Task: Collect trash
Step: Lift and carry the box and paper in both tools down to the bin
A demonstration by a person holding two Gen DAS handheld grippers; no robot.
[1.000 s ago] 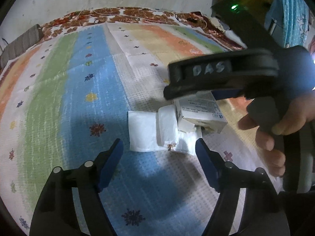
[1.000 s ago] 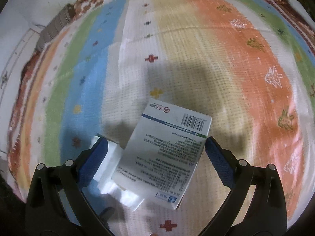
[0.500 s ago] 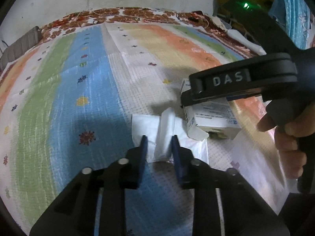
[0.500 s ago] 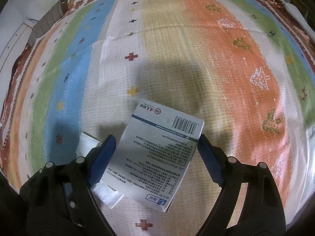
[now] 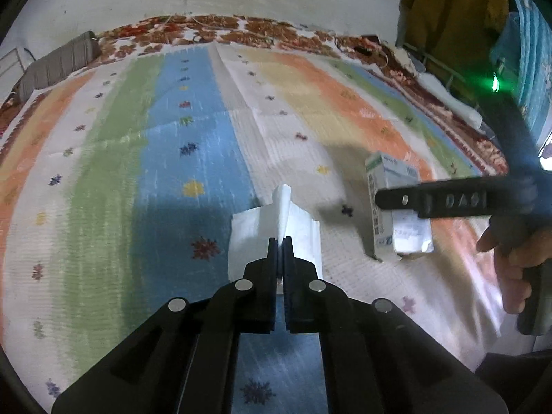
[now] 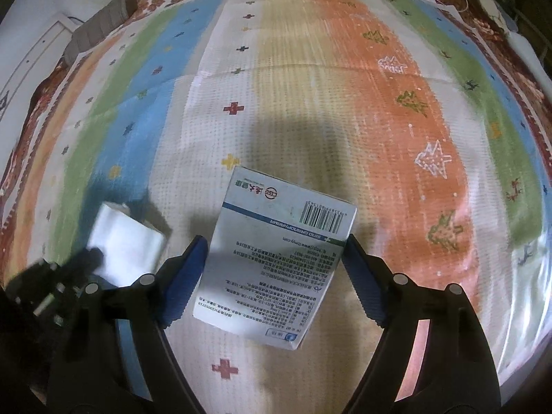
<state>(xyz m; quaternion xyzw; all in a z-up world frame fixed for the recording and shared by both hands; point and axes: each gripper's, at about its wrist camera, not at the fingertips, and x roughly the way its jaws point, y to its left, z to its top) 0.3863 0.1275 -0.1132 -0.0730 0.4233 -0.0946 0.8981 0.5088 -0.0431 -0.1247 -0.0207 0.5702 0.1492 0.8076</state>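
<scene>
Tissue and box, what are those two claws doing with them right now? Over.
Left claw shut on the white tissue. Right claw just been closing, pads against the medicine box. Nothing in the way on the striped mat.

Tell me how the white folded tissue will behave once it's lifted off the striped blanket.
The white folded tissue probably droops: it is thin, and already creased where the left hand-held gripper pinches it. It looks very light and may unfold, since loose flaps spread to either side.
</scene>
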